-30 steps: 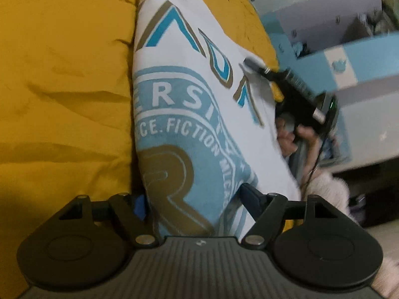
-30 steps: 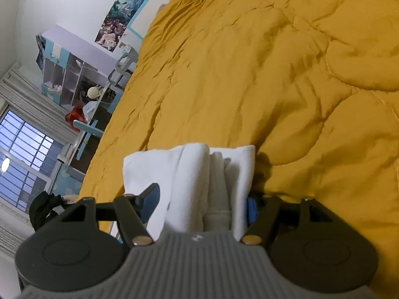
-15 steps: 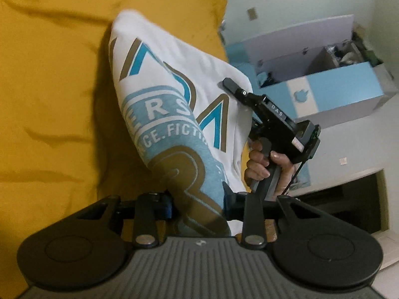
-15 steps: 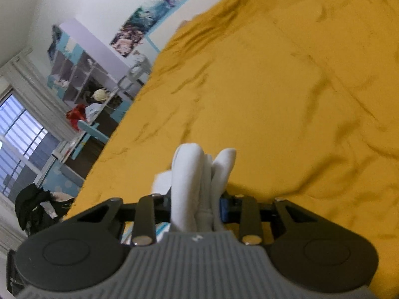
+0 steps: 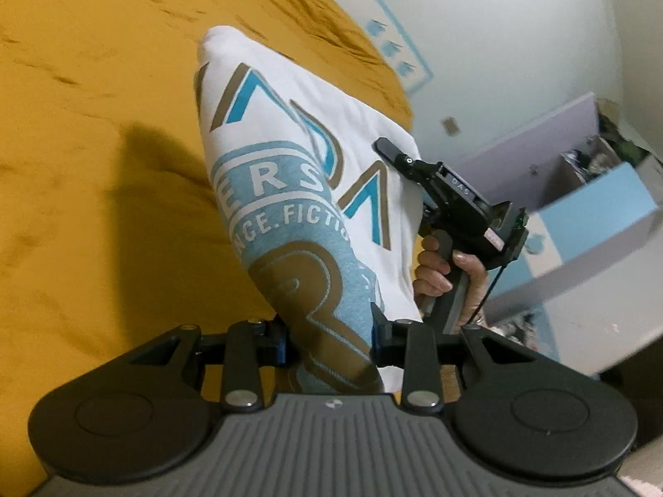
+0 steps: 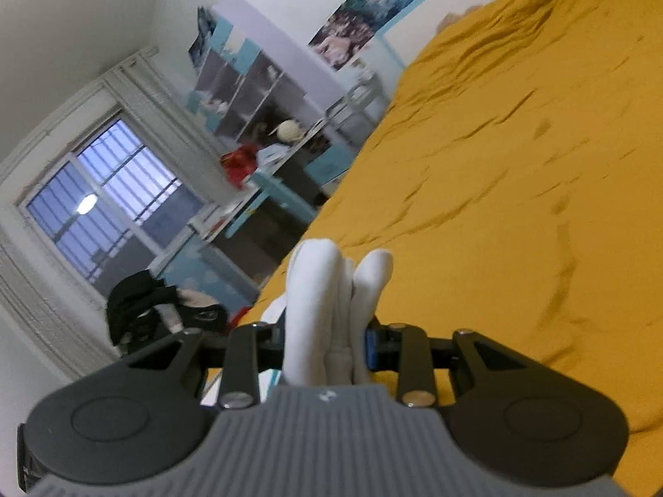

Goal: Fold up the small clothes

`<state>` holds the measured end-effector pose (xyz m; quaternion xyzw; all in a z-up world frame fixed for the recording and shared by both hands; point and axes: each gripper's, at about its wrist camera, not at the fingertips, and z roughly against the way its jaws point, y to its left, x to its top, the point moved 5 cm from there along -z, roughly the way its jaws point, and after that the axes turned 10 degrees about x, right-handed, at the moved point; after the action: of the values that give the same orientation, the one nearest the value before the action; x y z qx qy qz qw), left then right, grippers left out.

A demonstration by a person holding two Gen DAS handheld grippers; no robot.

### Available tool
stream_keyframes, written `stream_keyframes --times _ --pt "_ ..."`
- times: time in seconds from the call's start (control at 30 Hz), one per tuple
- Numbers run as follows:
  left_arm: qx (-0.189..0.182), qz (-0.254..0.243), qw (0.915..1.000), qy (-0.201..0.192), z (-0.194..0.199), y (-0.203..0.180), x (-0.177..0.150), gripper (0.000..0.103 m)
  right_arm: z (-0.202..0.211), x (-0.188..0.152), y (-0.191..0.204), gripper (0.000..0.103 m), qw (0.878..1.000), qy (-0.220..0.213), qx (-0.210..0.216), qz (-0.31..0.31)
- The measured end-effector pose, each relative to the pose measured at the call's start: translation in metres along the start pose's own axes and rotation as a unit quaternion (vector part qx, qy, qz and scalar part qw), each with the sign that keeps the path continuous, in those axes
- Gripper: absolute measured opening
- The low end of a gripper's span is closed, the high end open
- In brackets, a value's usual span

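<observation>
A folded white T-shirt (image 5: 290,157) with a blue and gold print hangs in the air above the mustard-yellow bedspread (image 5: 91,190). My left gripper (image 5: 329,341) is shut on its printed near edge. My right gripper (image 6: 325,341) is shut on bunched white folds of the same shirt (image 6: 331,290). In the left wrist view the right gripper (image 5: 451,203) shows as a black tool in a hand, holding the shirt's right edge. The shirt's far end droops toward the bed.
The yellow bedspread (image 6: 518,165) fills most of the right wrist view. Blue and lilac shelves (image 6: 265,83), a cluttered desk (image 6: 273,174) and a barred window (image 6: 107,203) stand beyond the bed. A pale wall with blue cabinets (image 5: 601,207) lies to the right.
Both grippers have closed on the shirt and lifted it off the bedspread. The views have tilted up, showing more of the room.
</observation>
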<state>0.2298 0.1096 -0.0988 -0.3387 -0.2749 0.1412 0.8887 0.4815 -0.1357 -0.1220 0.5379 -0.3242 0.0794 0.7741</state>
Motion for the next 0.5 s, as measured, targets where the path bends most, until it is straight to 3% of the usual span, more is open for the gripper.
stream_keyframes --times 0.13,0.27,0.37,0.5 --pt "0.029 0.024 0.9992 0.01 -0.004 0.043 -0.006 0.038 -0.064 -0.026 -0.013 0.026 0.999 0.044 -0.011 0.002" --pt "0.057 0.07 0.9946 0.052 -0.038 0.095 -0.025 0.038 -0.111 -0.063 -0.05 0.026 0.993 0.101 -0.053 -0.006" --pt "0.061 0.078 0.9932 0.062 -0.049 0.116 -0.037 0.039 -0.126 -0.088 -0.08 0.027 0.986 0.131 -0.098 -0.009" --pt "0.057 0.075 0.9938 0.059 -0.03 0.116 -0.039 0.041 -0.121 -0.093 -0.092 0.033 0.988 0.121 -0.093 -0.032"
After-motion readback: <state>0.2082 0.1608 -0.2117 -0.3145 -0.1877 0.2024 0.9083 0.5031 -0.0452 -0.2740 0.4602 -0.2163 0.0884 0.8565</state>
